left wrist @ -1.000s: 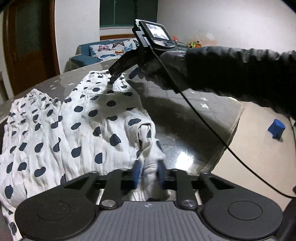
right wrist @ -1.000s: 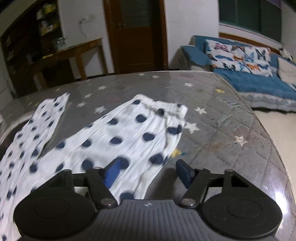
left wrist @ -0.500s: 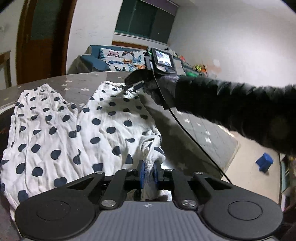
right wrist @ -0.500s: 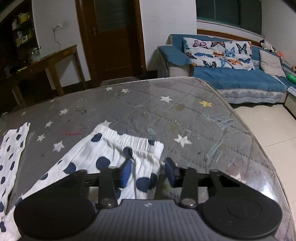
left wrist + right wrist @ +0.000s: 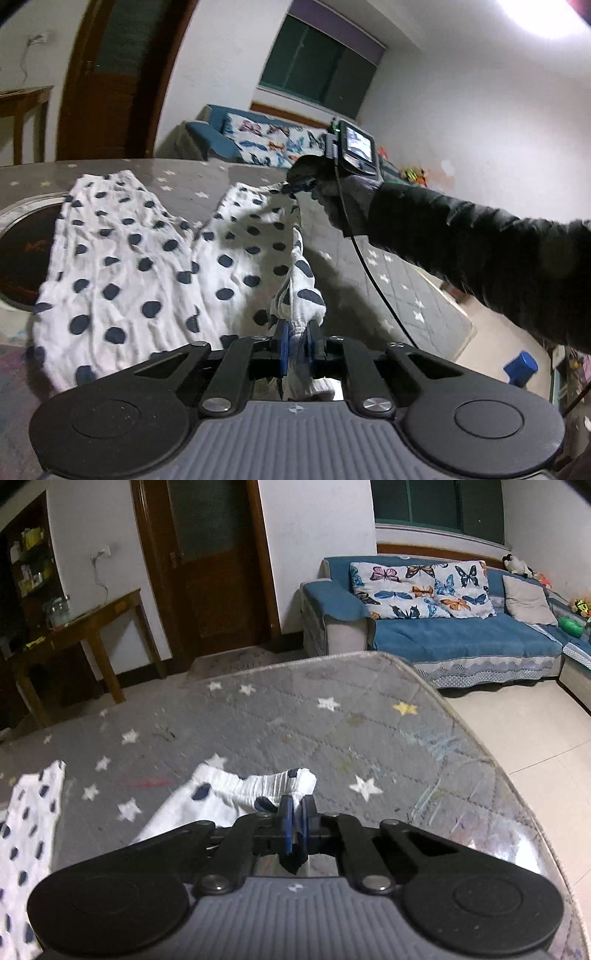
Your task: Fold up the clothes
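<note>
The left gripper [image 5: 295,341] pinches the near edge of the pants [image 5: 147,266]. Farther off, the right gripper [image 5: 294,821] pinches the waistband corner. Both ends appear lifted off the table [image 5: 369,731]. Step: first fold. Next: carry this leg over the other.

We see the garment [image 5: 147,266] spread on the counter [image 5: 332,731], reaching from our left hand-held gripper [image 5: 295,341] at its near corner to our right hand-held gripper [image 5: 294,825] at its far corner; behind the counter stands the sofa [image 5: 443,627]; left of that, the side table [image 5: 85,620].
</note>
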`<state>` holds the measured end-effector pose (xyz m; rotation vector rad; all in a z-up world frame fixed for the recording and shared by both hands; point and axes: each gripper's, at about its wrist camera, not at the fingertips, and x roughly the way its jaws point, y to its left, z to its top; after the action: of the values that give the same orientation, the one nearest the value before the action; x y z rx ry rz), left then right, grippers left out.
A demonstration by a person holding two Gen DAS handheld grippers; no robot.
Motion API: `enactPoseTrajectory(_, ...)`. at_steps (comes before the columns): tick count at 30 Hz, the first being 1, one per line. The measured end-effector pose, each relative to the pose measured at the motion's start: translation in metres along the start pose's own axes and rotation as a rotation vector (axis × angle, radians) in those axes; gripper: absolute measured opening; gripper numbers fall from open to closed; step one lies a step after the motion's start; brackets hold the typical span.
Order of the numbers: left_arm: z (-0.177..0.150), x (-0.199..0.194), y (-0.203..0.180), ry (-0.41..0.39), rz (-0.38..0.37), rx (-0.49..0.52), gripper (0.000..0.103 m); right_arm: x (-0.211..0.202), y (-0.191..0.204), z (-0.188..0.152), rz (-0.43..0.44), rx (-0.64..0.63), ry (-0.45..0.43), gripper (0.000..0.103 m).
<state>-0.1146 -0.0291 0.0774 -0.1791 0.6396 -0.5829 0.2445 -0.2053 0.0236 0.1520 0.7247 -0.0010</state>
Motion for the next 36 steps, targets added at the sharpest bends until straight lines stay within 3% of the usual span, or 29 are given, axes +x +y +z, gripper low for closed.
enactPoseTrajectory(9,-0.002,-0.039,0.003,-0.087,0.086,-0.077,0.009,-0.032,0.054,0.036,0.091,-0.018,-0.085,0.003)
enactPoseTrajectory(19,-0.012,-0.074,0.039,-0.159,0.141,-0.229,0.009,-0.018,0.172,0.063,0.171,-0.113,-0.106,0.003)
enactPoseTrajectory(26,-0.022,-0.083,0.079,-0.163,0.156,-0.323,0.009,0.023,0.274,0.05,0.187,-0.231,-0.062,0.003)
enactPoseTrajectory(36,-0.042,-0.089,0.119,-0.108,0.192,-0.43,0.01,0.068,0.366,0.009,0.287,-0.308,0.041,0.005)
